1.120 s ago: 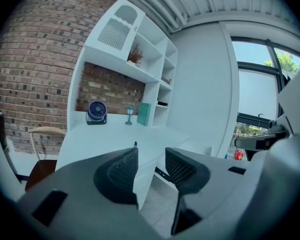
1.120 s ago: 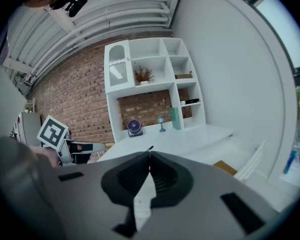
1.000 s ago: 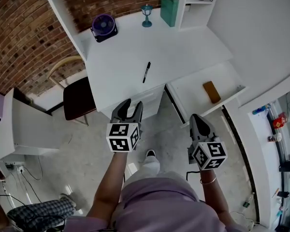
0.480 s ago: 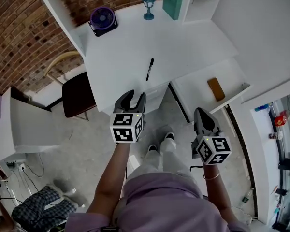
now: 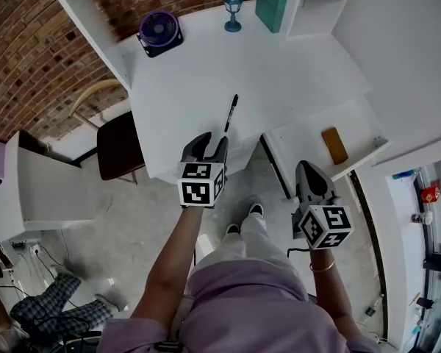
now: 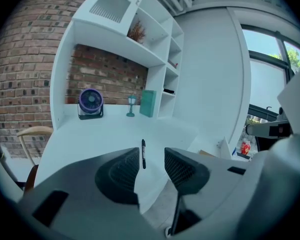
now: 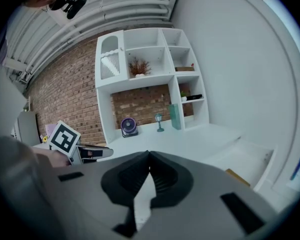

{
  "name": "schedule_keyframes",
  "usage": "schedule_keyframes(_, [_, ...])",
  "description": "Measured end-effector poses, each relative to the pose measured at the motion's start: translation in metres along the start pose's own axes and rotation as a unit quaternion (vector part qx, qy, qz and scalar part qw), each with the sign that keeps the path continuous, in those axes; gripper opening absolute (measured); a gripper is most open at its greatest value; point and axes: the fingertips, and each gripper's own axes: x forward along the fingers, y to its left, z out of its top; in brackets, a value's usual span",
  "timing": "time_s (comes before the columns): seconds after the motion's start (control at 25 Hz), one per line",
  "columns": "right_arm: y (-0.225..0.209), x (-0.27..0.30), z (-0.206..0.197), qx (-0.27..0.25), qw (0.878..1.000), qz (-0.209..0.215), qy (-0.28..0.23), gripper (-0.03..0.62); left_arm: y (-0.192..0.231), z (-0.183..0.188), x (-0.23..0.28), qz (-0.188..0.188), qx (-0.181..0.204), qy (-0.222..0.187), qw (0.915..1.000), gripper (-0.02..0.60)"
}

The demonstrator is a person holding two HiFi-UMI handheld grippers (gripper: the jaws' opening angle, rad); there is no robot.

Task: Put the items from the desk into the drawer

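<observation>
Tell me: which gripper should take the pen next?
Left. The left gripper, open with nothing between its jaws though they have just closed a little, points at the pen. The right gripper is shut, near the drawer.

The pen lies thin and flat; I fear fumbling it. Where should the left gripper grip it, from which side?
Likely the middle of the pen, from above the desk's front edge: it lies flat, pointing away from the left gripper, so jaws close across its width. The open, empty jaws have just been closing.
</observation>
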Motion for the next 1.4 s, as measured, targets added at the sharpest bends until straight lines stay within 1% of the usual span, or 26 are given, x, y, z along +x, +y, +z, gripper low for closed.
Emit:
schedule_keyframes(0.32, [-0.015, 0.022, 0.0, 0.008, 1.0, 0.005, 0.01, 0.005, 0.006, -0.009, 0.046, 0.007, 0.012, 0.035, 0.9993, 0.155])
schedule_keyframes(0.68, [-0.035, 0.035, -0.001, 0.019, 1.0, 0.003, 0.019, 0.005, 0.013, -0.013, 0.095, 0.016, 0.033, 0.076, 0.9964, 0.152])
schedule_keyframes(0.92, [-0.049, 0.039, -0.002, 0.027, 0.999, -0.004, 0.023, 0.005, 0.018, -0.02, 0.121, 0.024, 0.037, 0.106, 0.9934, 0.144])
schedule_keyframes(1.24, [-0.063, 0.042, -0.003, 0.032, 0.999, -0.008, 0.027, 0.005, 0.017, -0.029, 0.148, 0.031, 0.056, 0.147, 0.9871, 0.135])
schedule_keyframes(1.4, [-0.069, 0.042, -0.003, 0.035, 0.999, -0.01, 0.027, 0.005, 0.02, -0.035, 0.154, 0.037, 0.053, 0.166, 0.9839, 0.126])
